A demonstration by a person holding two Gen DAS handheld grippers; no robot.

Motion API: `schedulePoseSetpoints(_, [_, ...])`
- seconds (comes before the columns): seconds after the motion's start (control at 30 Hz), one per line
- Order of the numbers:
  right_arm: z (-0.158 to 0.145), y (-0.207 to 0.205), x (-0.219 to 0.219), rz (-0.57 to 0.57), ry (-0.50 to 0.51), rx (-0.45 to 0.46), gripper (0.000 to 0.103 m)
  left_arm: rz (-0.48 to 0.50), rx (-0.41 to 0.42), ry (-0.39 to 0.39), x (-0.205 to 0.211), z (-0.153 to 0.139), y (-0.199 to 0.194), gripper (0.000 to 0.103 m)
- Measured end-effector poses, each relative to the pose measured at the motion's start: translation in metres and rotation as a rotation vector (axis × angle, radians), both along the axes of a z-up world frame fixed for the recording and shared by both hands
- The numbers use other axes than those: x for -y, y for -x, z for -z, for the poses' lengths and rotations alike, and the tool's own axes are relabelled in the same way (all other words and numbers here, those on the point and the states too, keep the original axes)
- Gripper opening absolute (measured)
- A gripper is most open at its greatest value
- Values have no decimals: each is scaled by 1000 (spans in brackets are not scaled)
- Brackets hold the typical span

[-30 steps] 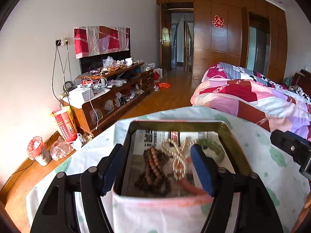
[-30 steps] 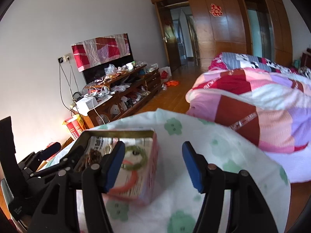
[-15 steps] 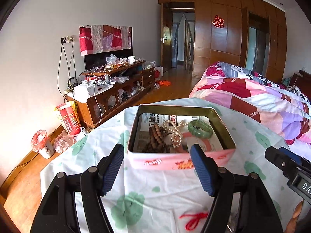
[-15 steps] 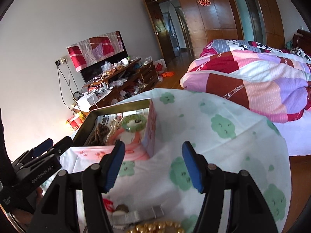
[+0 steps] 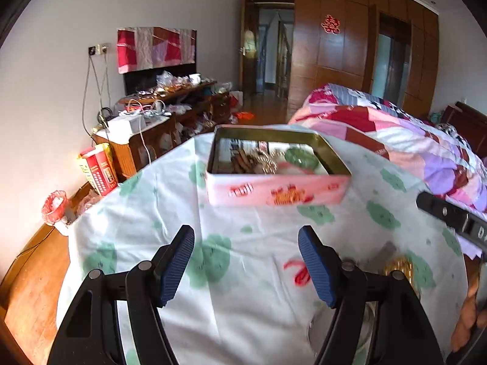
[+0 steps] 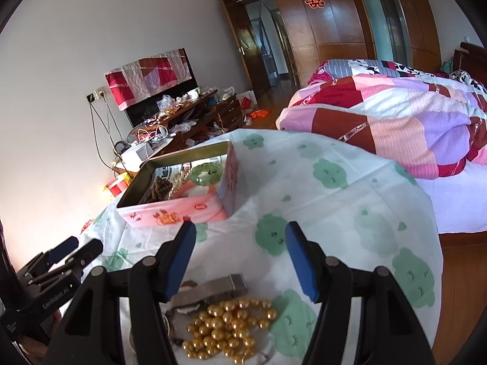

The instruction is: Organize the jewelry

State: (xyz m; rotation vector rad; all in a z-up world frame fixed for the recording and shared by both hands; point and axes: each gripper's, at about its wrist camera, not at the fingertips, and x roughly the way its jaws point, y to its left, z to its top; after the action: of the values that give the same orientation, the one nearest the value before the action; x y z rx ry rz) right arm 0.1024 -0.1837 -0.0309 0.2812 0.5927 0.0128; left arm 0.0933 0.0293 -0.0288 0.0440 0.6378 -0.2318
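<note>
Tablecloth (image 6: 334, 213) bears pink tin (image 6: 182, 210) (lidless), gold beads (image 6: 228, 331) nearby.

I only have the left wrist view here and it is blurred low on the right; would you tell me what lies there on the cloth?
Observer: A heap of gold beads, lying just below the open right tool.
Operator: Thank you; is anything beside it?
Observer: A silver metal watch band lies at the beads' upper edge, toward the left finger.
Operator: And what shows clearly in the pink tin?
Observer: A green bangle rests near the far right corner of the tin, with brown beads to its left.
</note>
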Motion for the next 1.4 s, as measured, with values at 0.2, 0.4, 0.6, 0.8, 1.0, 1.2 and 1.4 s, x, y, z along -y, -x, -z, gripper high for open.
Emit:
schedulePoseSetpoints(0.2, [2, 9, -4, -16, 41, -4, 64, 91, -60, -7, 5, 13, 13, 71])
schedulePoseSetpoints(0.4, [11, 16, -5, -43, 54, -28, 64, 215, -137, 76, 6, 15, 30, 71])
schedulePoseSetpoints(0.6, [16, 16, 2, -29, 26, -46, 64, 213, -153, -30, 24, 27, 35, 60])
schedulePoseSetpoints(0.8, [12, 20, 3, -26, 32, -31, 64, 213, -234, -52, 33, 43, 30, 46])
schedulePoseSetpoints(1.0, [13, 19, 6, -18, 21, -36, 64, 239, -207, -99, 44, 43, 34, 17])
schedulePoseSetpoints(1.2, [16, 17, 12, -12, -14, -53, 64, 243, -193, -70, 42, 41, 34, 4])
schedulePoseSetpoints(1.4, [22, 14, 18, -32, -70, -82, 64, 220, -123, 69, 22, 22, 34, 4])
